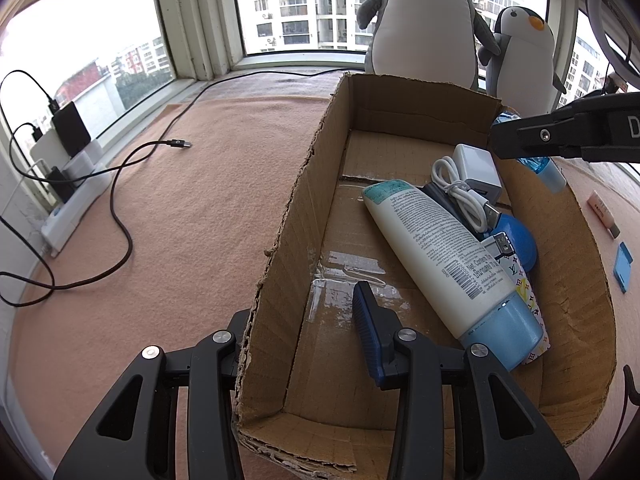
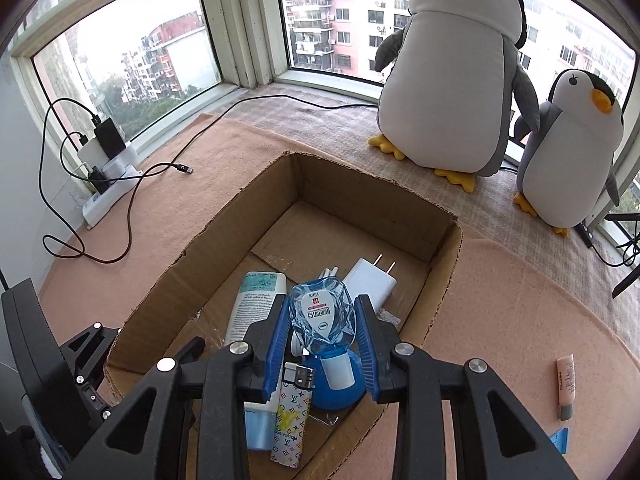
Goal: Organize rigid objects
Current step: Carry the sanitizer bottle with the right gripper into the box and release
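An open cardboard box [image 1: 304, 184] [image 2: 444, 276] lies on the peach cloth. Inside are a white lotion bottle with a blue cap [image 1: 444, 256] [image 2: 256, 300], a white charger with coiled cable [image 1: 476, 172] [image 2: 370, 280], a patterned lighter [image 1: 520, 280] [image 2: 292, 412] and a blue round object [image 1: 516, 236] [image 2: 340, 396]. My right gripper [image 2: 322, 344] is shut on a small clear blue bottle [image 2: 320, 316] [image 1: 548, 168] and holds it over the box. My left gripper [image 1: 300, 332] straddles the box's left wall, jaws apart, with one finger inside and one outside.
Two plush penguins [image 2: 452, 76] [image 2: 568, 160] stand by the window behind the box. A power strip with plugs [image 1: 68, 188] [image 2: 108, 176] and black cables [image 1: 120, 184] lie at the left. A pink tube [image 2: 566, 384] [image 1: 604, 214] and a blue card [image 1: 624, 266] lie right of the box.
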Tool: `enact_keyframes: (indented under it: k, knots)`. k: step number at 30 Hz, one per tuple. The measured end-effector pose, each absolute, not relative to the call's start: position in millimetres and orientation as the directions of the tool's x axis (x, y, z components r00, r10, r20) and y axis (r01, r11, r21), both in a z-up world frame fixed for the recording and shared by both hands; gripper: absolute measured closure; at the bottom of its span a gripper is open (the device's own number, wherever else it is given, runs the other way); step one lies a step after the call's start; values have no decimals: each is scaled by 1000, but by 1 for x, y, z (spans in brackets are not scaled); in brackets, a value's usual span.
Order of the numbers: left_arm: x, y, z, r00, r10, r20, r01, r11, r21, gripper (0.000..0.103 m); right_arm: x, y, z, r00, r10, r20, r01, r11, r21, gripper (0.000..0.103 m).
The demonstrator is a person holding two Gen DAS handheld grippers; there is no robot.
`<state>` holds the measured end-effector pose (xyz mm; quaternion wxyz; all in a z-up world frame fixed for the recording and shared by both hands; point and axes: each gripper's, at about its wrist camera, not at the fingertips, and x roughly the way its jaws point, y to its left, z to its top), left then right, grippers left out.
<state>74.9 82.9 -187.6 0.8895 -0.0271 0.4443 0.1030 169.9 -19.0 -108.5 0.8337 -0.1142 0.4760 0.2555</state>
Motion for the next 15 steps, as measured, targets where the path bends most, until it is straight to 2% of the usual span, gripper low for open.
enact_keyframes:
  k: [5,7,8,15]
  knots:
    - [75,83,-188,584,160,-796,-207,977,44,64,172,-21,-108,409,333,-850,-532,843,74,71]
    - [75,84,-188,585,159,-795,-208,977,43,64,173,-22,-107,409,336,-848,-530,844,78,54]
    - [75,84,-188,585,159,-795,-208,977,43,64,172,-22,-105,418,338,-843,-528,846,77,41]
    - [75,84,-187,585,160,-795,-208,977,44,64,172,-25,-100,438,335,-834,-518,853,71,39]
